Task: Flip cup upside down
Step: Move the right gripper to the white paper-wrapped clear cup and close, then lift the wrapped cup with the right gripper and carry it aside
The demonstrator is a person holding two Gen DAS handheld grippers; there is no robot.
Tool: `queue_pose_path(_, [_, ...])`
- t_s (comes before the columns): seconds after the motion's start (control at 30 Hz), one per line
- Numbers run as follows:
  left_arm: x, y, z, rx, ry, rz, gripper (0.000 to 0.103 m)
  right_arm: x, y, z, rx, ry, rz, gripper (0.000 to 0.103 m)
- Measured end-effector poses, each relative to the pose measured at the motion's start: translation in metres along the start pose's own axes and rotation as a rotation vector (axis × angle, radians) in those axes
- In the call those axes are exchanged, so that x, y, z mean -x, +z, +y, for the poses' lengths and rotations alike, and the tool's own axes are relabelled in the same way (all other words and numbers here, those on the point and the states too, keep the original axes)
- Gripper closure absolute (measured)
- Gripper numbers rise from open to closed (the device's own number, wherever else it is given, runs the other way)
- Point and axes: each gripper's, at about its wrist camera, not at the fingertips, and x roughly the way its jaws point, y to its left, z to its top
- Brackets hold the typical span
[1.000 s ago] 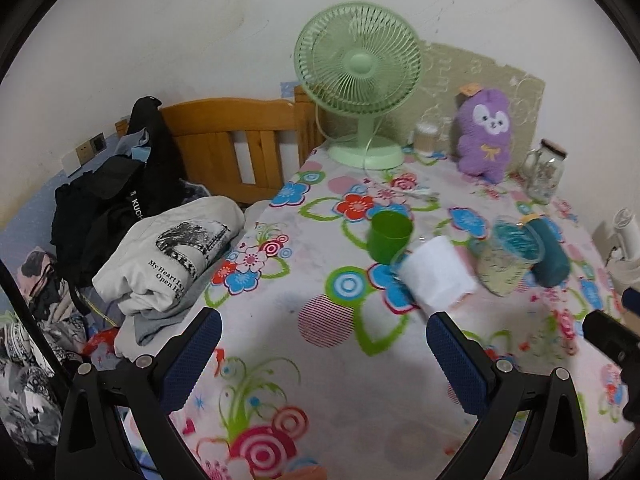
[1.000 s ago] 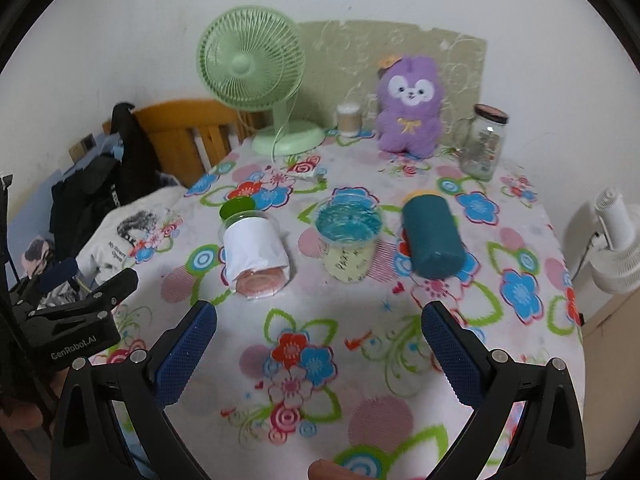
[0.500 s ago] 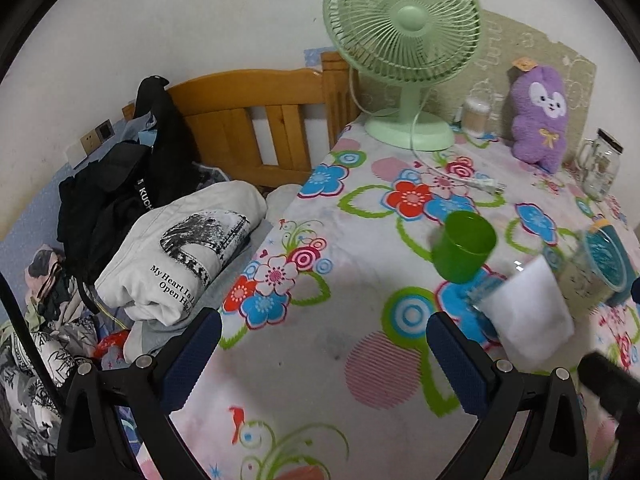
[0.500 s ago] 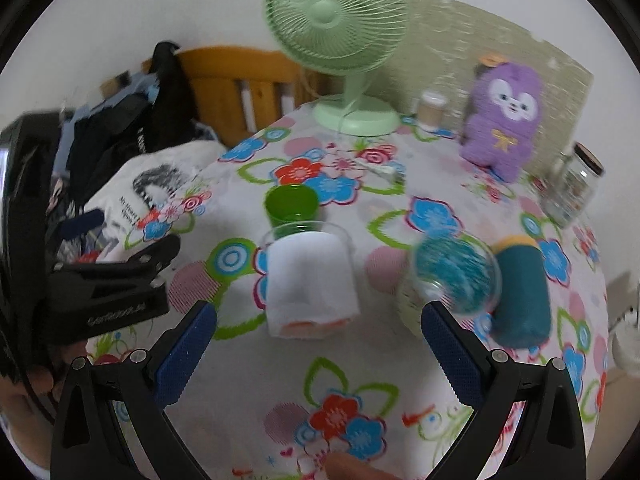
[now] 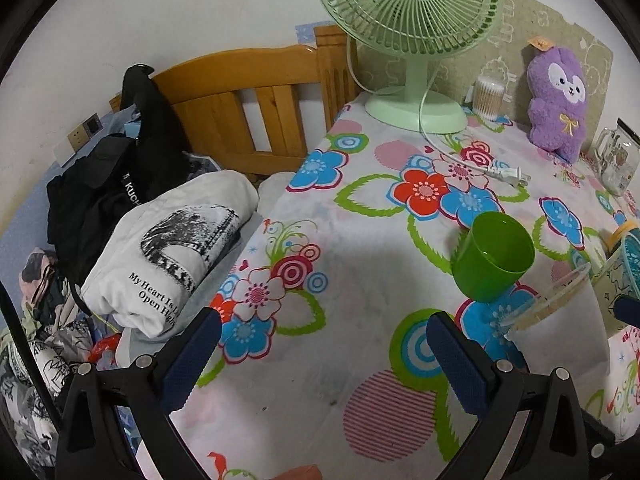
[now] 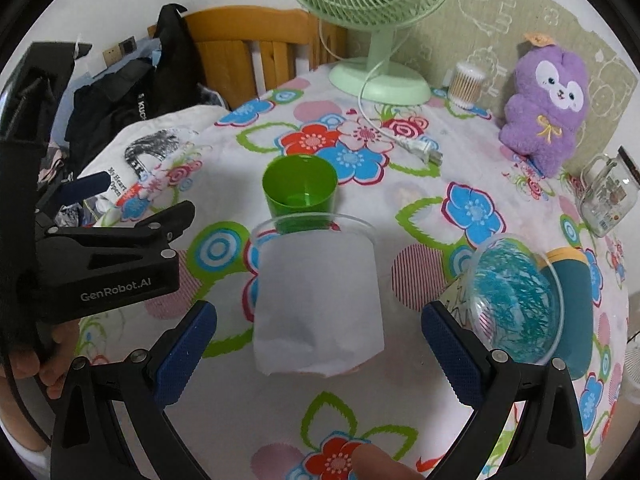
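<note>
A clear plastic cup with a white paper sleeve (image 6: 318, 300) lies on its side on the floral tablecloth, mouth toward the far side. My right gripper (image 6: 318, 340) is open, its blue pads on either side of the cup, apart from it. The cup shows at the right edge of the left wrist view (image 5: 556, 328). A green cup (image 6: 300, 194) stands upright just behind it, also seen in the left wrist view (image 5: 494, 260). My left gripper (image 5: 322, 354) is open and empty over the table's left part; it shows in the right wrist view (image 6: 120, 240).
A clear cup with blue filling (image 6: 516, 300) and a teal bottle (image 6: 576, 304) lie to the right. A green fan (image 6: 376, 12), plug and cord (image 6: 420, 150), purple plush (image 6: 548, 108), glass jar (image 6: 608, 196) stand behind. Clothes (image 5: 172, 240) lie piled off the table's left edge.
Both grippers have moved forward and left. The sleeved cup now sits between my right gripper's pads. The left gripper has swung away to the table's left side.
</note>
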Motion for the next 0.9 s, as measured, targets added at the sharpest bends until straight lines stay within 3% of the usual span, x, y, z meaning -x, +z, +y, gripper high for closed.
queue_pose_path(0.47, [-0.015,0.006,-0.025,-0.171,0.019,0.029,0.0,-0.015,0.001,-0.003,-0.009,0.012,0.033,0.003])
queue_pose_path(0.63, [-0.018,0.008,-0.037,-0.319,0.026,0.041,0.0,-0.017,-0.001,-0.003,-0.019,0.015,0.043,0.006])
queue_pose_path(0.77, [-0.016,0.011,-0.041,-0.399,0.081,0.019,0.0,-0.021,-0.003,-0.004,-0.025,0.017,0.056,0.026])
queue_pose_path(0.9, [-0.013,0.01,-0.04,-0.409,0.064,0.015,0.0,-0.02,-0.005,-0.002,-0.018,0.007,0.051,0.03])
